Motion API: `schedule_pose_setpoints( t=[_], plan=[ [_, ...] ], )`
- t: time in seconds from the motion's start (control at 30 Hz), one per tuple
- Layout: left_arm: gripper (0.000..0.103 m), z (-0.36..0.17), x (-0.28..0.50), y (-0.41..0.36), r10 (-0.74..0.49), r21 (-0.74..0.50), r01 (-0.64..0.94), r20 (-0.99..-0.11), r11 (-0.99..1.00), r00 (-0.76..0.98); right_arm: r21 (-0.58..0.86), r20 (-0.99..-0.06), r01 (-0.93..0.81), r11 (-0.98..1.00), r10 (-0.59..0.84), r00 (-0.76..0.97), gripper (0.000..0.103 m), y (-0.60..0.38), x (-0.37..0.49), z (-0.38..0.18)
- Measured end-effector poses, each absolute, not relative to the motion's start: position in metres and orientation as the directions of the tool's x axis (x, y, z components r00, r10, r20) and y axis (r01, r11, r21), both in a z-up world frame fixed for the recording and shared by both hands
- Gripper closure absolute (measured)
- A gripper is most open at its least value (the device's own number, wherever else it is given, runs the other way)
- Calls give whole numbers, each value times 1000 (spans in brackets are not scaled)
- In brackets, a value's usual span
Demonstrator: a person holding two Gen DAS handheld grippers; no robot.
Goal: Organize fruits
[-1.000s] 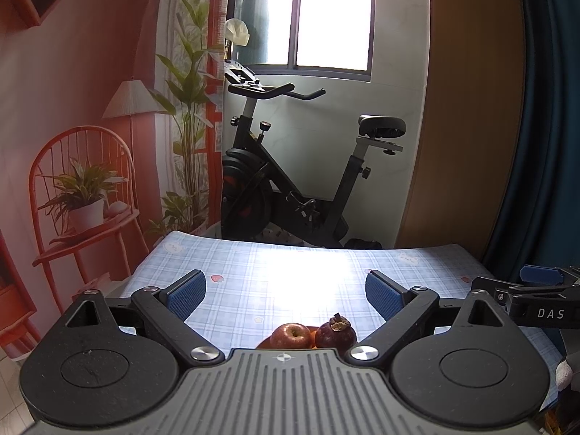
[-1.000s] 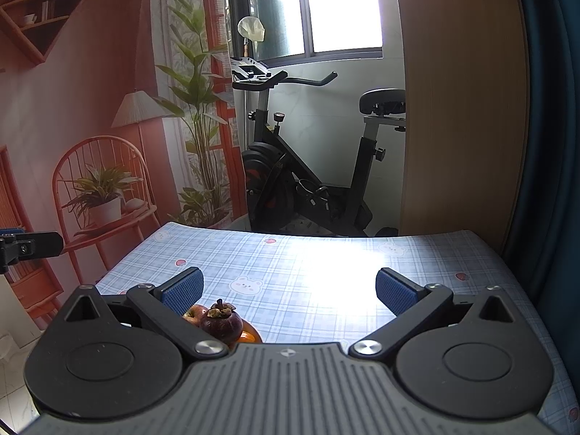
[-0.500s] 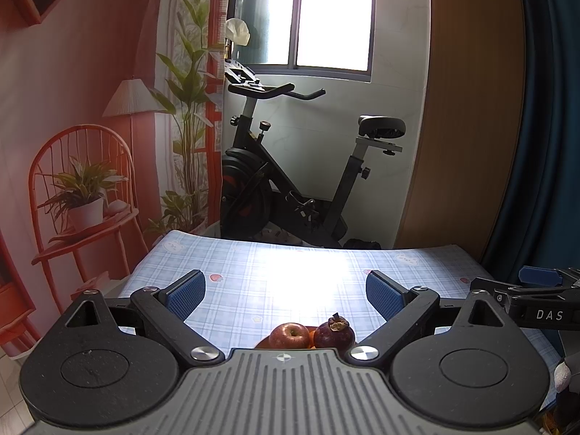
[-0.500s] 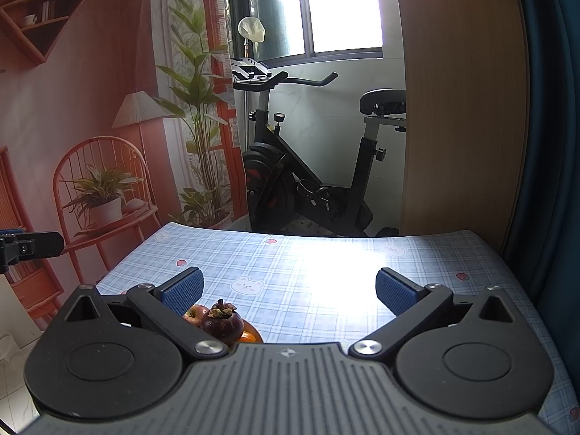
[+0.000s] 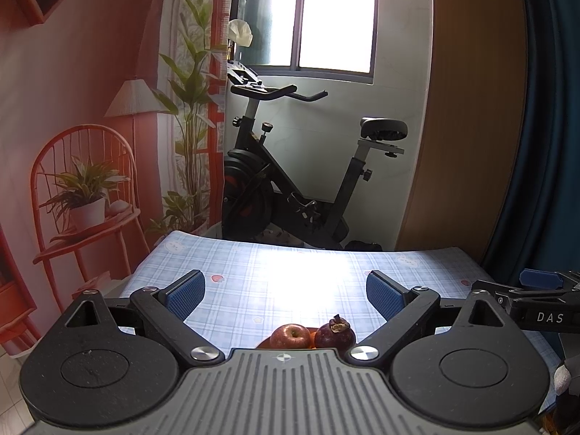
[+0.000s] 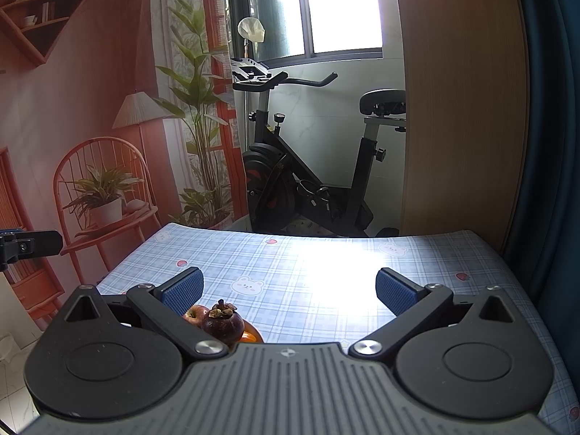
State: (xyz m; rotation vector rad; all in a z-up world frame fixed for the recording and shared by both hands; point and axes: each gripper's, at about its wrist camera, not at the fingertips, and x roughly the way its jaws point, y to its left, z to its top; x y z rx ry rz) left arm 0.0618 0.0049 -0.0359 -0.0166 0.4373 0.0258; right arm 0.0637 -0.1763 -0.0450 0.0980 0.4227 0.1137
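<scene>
Both grippers hover above the near edge of the table, each spread wide with nothing between its blue pads. On the left gripper point(image 5: 286, 293), the fruit sits low in the centre of its view, just past the grey housing: a red apple point(image 5: 289, 336) on the left touching a dark purple mangosteen point(image 5: 334, 333) on the right, with an orange plate point(image 5: 264, 344) peeking out beneath them. From the right gripper point(image 6: 289, 290) the same cluster shows at lower left, tucked close beside its left pad, the mangosteen point(image 6: 222, 322) in front, the apple point(image 6: 195, 314) half hidden behind it, and something orange point(image 6: 251, 335) at the plate's edge; whether that is a fruit, I cannot tell. Around them spreads a blue checked tablecloth point(image 6: 326, 264) printed with bears and strawberries, washed by glare. Beyond the table's far edge, upper centre of both views, stands a black exercise bike point(image 5: 290, 181) under a bright window point(image 5: 337, 18).
</scene>
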Motion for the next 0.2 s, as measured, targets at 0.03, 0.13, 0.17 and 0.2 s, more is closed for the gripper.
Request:
schedule_pose_setpoints(
  t=[0.03, 0.13, 0.17, 0.2],
  plan=[
    [6, -36, 62, 5, 21, -11, -28, -423, 1000, 906, 118, -403, -89, 989, 130, 906, 0, -176, 64, -45],
    [6, -35, 62, 5, 22, -12, -30, -425, 999, 905, 119, -403, -89, 989, 130, 906, 0, -176, 64, -45],
    [6, -35, 62, 5, 22, -14, -31, -426, 999, 904, 118, -403, -89, 989, 130, 906, 0, -176, 64, -45],
    [6, -35, 62, 5, 23, -17, -34, -428, 999, 904, 118, -403, -89, 989, 130, 906, 0, -176, 64, -45]
  ],
)
